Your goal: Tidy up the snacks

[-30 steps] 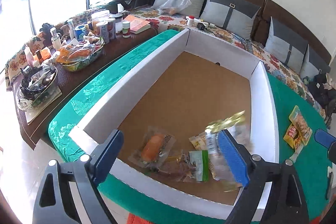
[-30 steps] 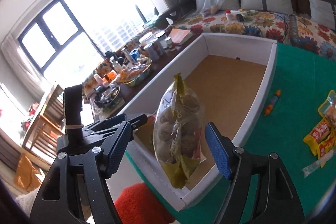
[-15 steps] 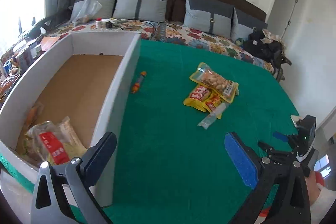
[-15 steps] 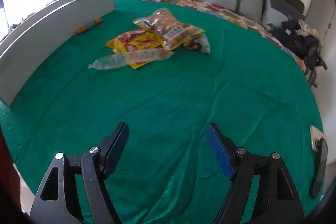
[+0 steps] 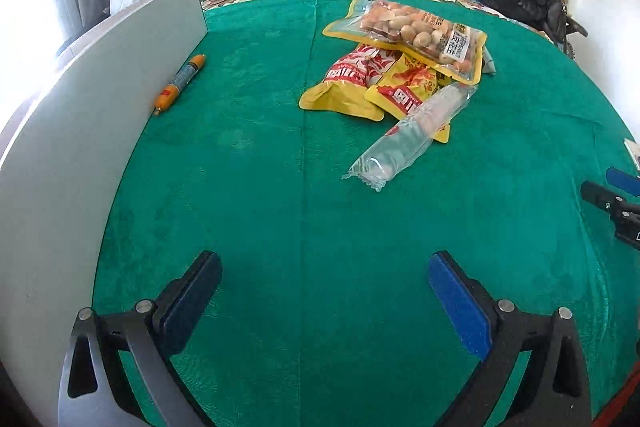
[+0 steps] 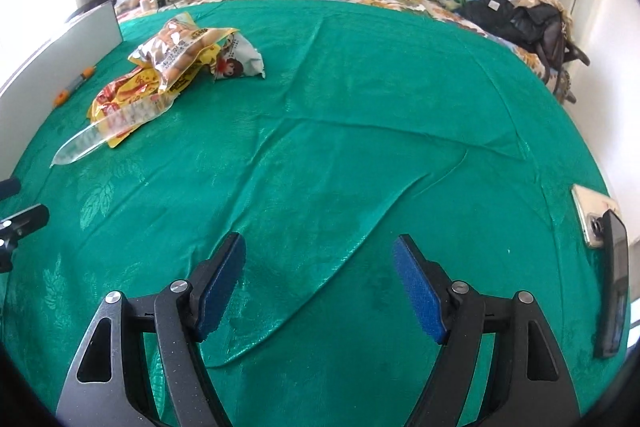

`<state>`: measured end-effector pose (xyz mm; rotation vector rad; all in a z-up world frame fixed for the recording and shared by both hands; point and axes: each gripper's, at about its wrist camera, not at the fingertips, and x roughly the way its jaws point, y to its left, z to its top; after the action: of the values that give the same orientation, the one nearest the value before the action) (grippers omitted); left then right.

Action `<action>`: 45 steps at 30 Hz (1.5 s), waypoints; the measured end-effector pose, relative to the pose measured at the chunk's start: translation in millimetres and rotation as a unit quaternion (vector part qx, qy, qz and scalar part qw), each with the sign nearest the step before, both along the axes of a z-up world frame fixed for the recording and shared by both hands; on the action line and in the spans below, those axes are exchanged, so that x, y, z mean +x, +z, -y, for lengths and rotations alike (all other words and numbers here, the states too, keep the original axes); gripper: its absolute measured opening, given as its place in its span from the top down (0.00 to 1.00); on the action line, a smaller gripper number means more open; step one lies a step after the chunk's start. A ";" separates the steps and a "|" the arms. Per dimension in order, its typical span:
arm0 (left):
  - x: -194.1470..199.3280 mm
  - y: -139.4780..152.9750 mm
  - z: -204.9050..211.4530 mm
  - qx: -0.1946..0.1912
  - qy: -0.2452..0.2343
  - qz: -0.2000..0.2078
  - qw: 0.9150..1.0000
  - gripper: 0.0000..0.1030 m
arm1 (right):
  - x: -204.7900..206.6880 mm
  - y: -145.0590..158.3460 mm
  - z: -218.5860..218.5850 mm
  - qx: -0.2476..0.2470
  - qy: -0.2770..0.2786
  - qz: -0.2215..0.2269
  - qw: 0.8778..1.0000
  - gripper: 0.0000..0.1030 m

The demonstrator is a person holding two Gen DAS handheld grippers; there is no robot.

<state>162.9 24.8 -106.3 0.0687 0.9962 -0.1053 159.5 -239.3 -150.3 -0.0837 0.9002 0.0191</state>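
Where cloth (image 5: 280, 227) spreads: two yellow packets (image 5: 352, 83), one sausage (image 5: 180, 79).

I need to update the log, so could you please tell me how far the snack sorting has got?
Nothing visible confirms finished work: only the white box's outer wall shows, not its inside. Nothing is in hand: the left gripper and right gripper have empty, open jaws. Left on the green cloth: the peanut bag, yellow packets, clear sleeve, white pouch and orange sausage stick.
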 end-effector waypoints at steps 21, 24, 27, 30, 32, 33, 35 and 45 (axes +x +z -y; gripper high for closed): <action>1.8 -2.6 -8.6 -0.014 0.019 0.023 0.999 0.00 | 7.1 -7.5 5.0 0.030 -0.008 0.001 1.000 0.06; 1.7 -2.6 -8.6 -0.014 0.019 0.022 0.999 0.00 | 7.1 -7.6 5.0 0.030 -0.008 0.001 1.000 0.06; 1.7 -2.5 -8.5 -0.014 0.019 0.022 0.999 0.00 | 7.1 -7.6 5.0 0.030 -0.008 0.001 1.000 0.05; 1.6 -2.5 -8.6 -0.014 0.019 0.022 0.999 0.00 | 7.1 -7.7 4.9 0.030 -0.008 0.001 1.000 0.05; 1.6 -2.5 -8.5 -0.014 0.019 0.023 0.999 0.00 | 7.1 -7.7 4.9 0.030 -0.008 0.001 1.000 0.05; 1.6 -2.4 -8.5 -0.014 0.019 0.022 0.999 0.00 | 7.2 -7.7 4.9 0.030 -0.008 0.001 1.000 0.05; 1.6 -2.4 -8.4 -0.014 0.019 0.022 0.999 0.00 | 7.1 -7.7 4.9 0.030 -0.008 0.001 1.000 0.05; 1.5 -2.3 -8.3 -0.014 0.019 0.022 0.999 0.00 | 7.0 -7.7 4.9 0.030 -0.008 0.001 1.000 0.05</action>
<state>164.3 33.2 -108.6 0.0254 0.9505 -0.0820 166.5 -244.2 -158.0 -0.0211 0.8969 0.0300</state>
